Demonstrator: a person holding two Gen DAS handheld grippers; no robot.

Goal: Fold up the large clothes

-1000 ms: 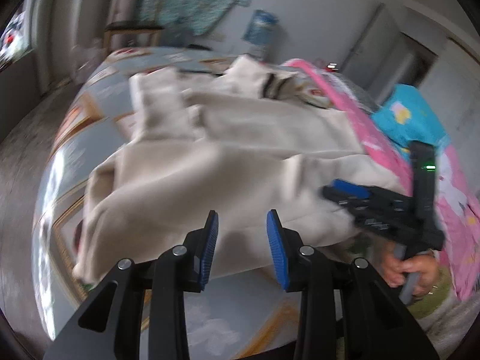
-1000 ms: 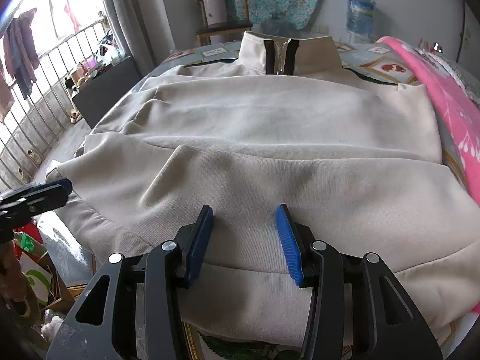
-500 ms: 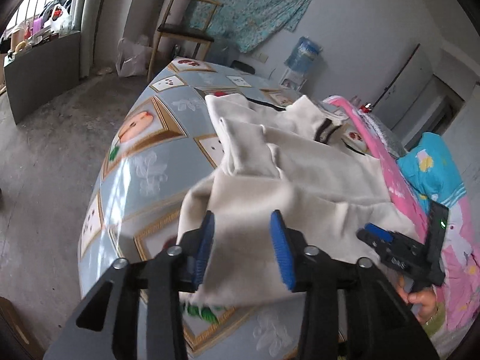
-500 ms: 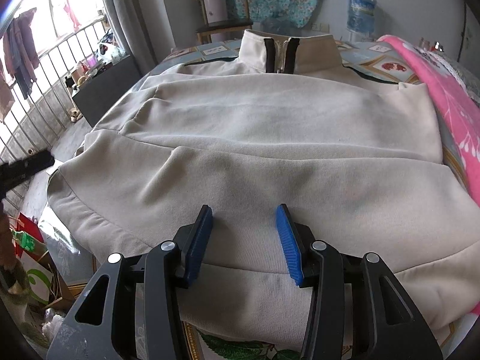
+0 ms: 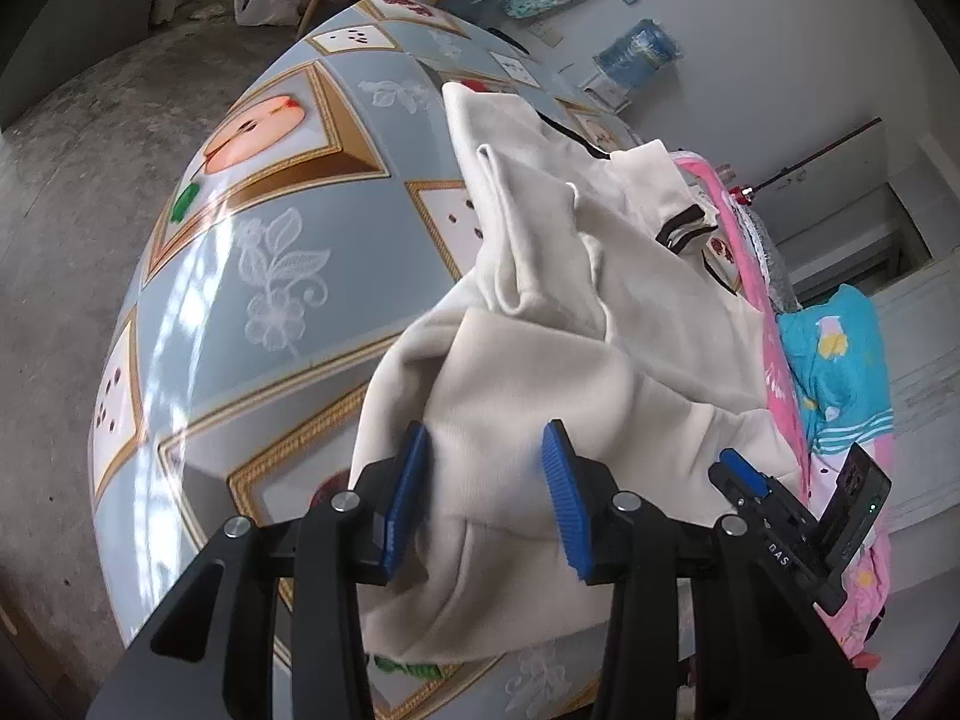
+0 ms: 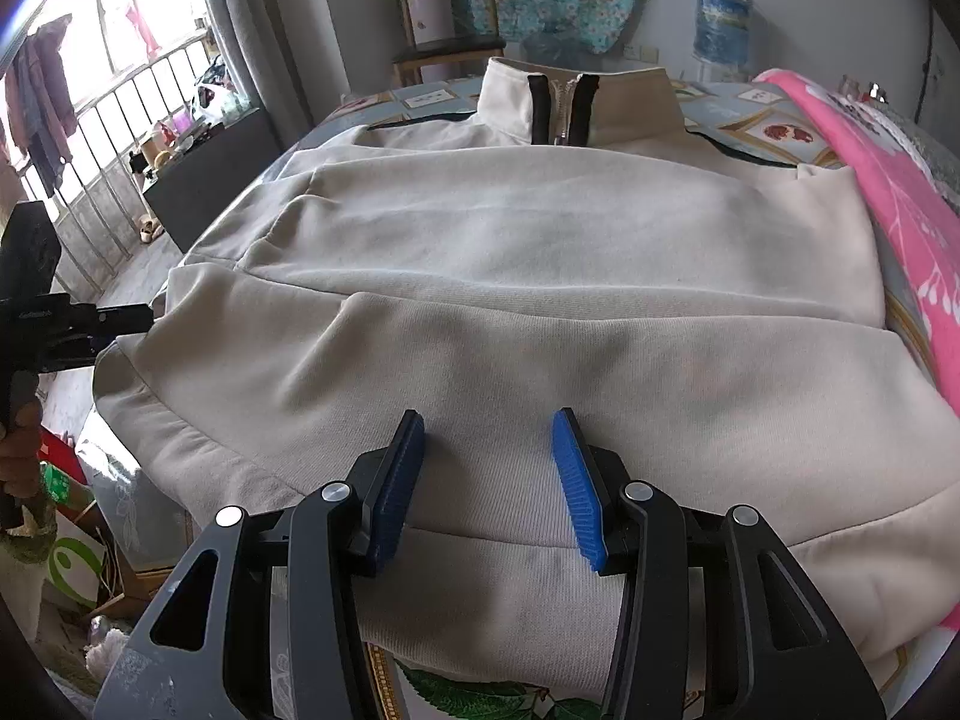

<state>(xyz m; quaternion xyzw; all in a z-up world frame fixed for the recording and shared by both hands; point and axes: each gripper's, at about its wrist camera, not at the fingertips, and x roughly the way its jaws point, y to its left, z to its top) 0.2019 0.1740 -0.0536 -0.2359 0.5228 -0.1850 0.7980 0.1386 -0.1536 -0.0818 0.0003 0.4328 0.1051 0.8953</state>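
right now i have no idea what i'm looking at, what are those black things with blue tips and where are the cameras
No robot: a person holds two grippers, hand tools that each have two blue-padded fingers. Each carries a wide-angle camera looking along its fingers. One picture is from the left gripper, the other from the right gripper. A cream sweatshirt lies on a patterned table, beside a pink blanket. Both grippers are open, holding nothing. The left fingers have just been opening, with the sweatshirt's edge between them.
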